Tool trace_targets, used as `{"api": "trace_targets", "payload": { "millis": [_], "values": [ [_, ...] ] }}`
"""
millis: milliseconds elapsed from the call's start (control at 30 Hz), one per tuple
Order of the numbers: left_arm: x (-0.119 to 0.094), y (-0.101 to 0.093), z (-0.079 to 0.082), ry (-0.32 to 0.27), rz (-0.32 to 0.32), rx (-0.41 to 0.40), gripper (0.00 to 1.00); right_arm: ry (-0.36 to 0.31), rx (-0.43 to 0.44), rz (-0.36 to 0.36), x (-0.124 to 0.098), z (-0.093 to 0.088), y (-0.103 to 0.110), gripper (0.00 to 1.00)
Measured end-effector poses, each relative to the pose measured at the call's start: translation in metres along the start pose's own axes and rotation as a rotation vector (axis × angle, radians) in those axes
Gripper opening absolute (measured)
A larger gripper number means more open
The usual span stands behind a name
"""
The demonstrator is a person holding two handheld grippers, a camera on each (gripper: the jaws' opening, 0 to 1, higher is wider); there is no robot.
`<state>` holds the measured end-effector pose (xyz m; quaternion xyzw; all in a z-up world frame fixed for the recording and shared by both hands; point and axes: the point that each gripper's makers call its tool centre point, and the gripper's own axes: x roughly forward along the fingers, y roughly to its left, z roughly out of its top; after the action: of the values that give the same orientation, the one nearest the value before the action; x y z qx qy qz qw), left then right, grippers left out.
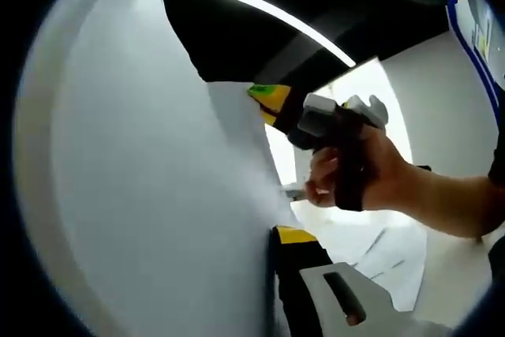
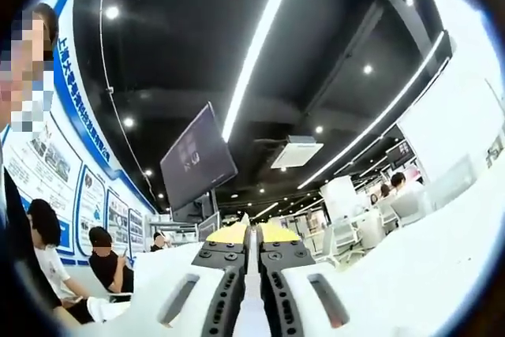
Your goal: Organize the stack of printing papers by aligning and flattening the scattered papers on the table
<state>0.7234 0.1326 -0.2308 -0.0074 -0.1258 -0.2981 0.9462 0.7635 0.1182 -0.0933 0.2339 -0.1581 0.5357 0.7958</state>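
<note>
Up off the table, held in the air between the two tools, a stack of white printing paper (image 1: 158, 195) stands nearly on edge. In the left gripper view its broad white face covers most of the left side, and the left gripper (image 1: 278, 274), with its yellow-tipped black jaws and white body, sits against the sheet's near edge. Only one jaw is plainly seen, so I cannot tell for sure how tightly it bites. Across from it, a person's hand (image 1: 355, 171) works the right gripper (image 1: 264, 104), whose yellow tip meets the paper's upper edge. In the right gripper view, that tool's jaws stand nearly closed, with a thin white sheet running up the slit between them. More loose white sheets (image 1: 379, 258) lie on the pale table (image 1: 442, 290) below.

My worry is the grip. Paper held by two thin edges will sag or fan. If either tool slackens, or the hands pull apart, inner sheets could slide out and scatter again. Pinching too hard may crease the corner. Tapping the stack down at a slant would leave it skewed instead of squared.
</note>
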Motion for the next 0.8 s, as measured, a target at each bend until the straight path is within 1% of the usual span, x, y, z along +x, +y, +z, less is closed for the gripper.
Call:
{"api": "trace_targets", "payload": {
  "millis": [67, 167, 333, 500, 700, 800],
  "values": [
    [0.0, 0.0, 0.0, 0.0, -0.001, -0.003, 0.07, 0.006, 0.007, -0.011, 0.0, -0.001, -0.002, 0.11],
    [0.0, -0.001, 0.0, 0.0, -0.001, -0.005, 0.07, 0.011, 0.017, -0.024, 0.001, -0.002, -0.005, 0.17],
    [0.001, -0.001, 0.0, 0.001, 0.0, -0.009, 0.07, 0.017, 0.015, -0.028, 0.0, -0.003, -0.008, 0.19],
    [0.002, -0.002, -0.001, 0.002, 0.001, -0.01, 0.07, 0.039, -0.017, -0.034, 0.0, -0.006, -0.01, 0.22],
    [0.003, -0.003, -0.001, 0.003, 0.002, -0.01, 0.07, 0.049, -0.025, -0.049, -0.001, -0.008, -0.013, 0.29],
    [0.003, -0.003, -0.001, 0.003, 0.002, -0.01, 0.07, 0.054, -0.028, -0.054, -0.002, -0.009, -0.014, 0.3]
  ]
}}
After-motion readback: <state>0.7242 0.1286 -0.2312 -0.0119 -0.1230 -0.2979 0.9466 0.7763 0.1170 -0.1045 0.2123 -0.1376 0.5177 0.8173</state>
